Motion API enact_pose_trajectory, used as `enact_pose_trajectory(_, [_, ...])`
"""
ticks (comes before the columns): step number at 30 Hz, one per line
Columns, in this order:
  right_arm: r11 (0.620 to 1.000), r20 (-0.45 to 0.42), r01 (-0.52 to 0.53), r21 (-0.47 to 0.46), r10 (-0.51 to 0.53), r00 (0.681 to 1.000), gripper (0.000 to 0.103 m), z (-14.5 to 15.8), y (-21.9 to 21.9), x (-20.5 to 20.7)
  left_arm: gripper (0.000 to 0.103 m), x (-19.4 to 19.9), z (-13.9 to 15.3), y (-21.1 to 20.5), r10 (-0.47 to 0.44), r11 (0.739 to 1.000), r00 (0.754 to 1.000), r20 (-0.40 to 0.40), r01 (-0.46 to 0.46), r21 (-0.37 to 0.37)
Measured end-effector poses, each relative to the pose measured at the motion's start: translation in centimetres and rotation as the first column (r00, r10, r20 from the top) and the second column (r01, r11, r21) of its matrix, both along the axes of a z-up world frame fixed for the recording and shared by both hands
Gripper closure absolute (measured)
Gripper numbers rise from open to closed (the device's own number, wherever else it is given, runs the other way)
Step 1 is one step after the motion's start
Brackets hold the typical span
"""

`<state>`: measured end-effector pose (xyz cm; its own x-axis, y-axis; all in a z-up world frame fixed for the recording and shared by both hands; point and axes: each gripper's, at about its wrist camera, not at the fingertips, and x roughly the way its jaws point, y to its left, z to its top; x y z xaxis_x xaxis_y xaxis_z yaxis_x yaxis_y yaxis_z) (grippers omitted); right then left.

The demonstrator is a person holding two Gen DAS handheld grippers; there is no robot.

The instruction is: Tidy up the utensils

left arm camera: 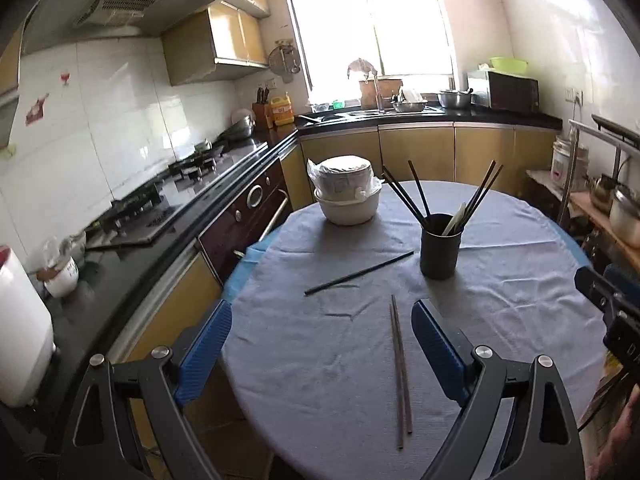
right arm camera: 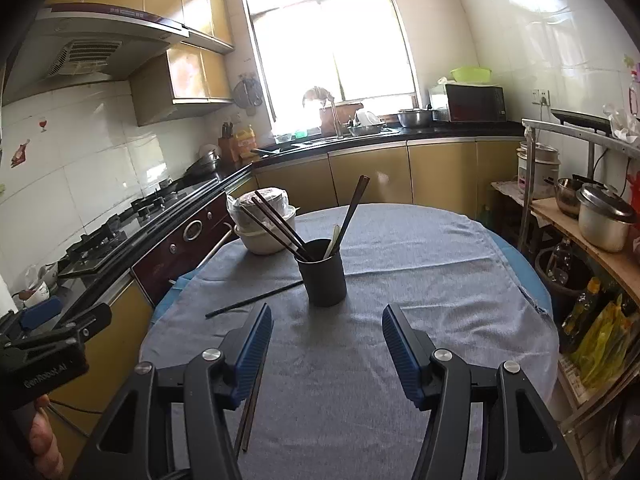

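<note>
Grey cloth [left arm camera: 500, 300] is seen covering the round table in the left wrist view, with a blue layer showing under its edge. The left tool [left arm camera: 322, 320] is being held above the near part of the table, its blue-padded fingers [left arm camera: 204, 352] spread wide with nothing between them. A pair of brown chopsticks [left arm camera: 400, 368] is lying side by side on the cloth, running towards the camera, between the two fingers and nearer the right-hand one. A single black chopstick [left arm camera: 360, 273] is lying slantwise farther back, its far end close to the dark cup [left arm camera: 439, 252]. The cup is standing upright and is holding several dark chopsticks [left arm camera: 404, 196] fanned out to both sides, along with a pale utensil [left arm camera: 454, 220]. Two white bowls [left arm camera: 346, 196], stacked and wrapped in clear plastic, are resting behind, near the far left edge. Part of the right tool is showing at the right border.

In the right wrist view, the right tool [right arm camera: 327, 322] is being held wide open and empty over the cloth, facing the dark cup [right arm camera: 322, 276] just ahead. The black chopstick [right arm camera: 254, 300] is lying to the left of the cup, one end near its base. The brown chopsticks [right arm camera: 248, 420] are partly hidden beneath the left-hand finger [right arm camera: 250, 356]; whether they are being touched cannot be told. The stacked bowls [right arm camera: 262, 220] are seen behind the cup, and part of the left tool [right arm camera: 44, 344] is showing at the left border.
</note>
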<state>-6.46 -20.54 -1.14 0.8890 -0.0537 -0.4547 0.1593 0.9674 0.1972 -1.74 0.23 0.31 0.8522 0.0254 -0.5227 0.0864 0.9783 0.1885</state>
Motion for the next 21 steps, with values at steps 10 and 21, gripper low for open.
enact_pose_trajectory(10, [1.000, -0.003, 0.000, -0.020, 0.000, 1.000, 0.042, 0.3, 0.1, 0.5, 0.011, 0.5, 0.1, 0.1, -0.013, 1.000, 1.000, -0.014, 0.013, -0.008])
enact_pose_trajectory(21, [0.998, 0.008, -0.018, -0.052, 0.018, 1.000, 0.042, 1.3, 1.3, 1.0, 0.011, 0.4, 1.0, 1.0, -0.021, 0.999, 1.000, 0.005, 0.021, -0.030])
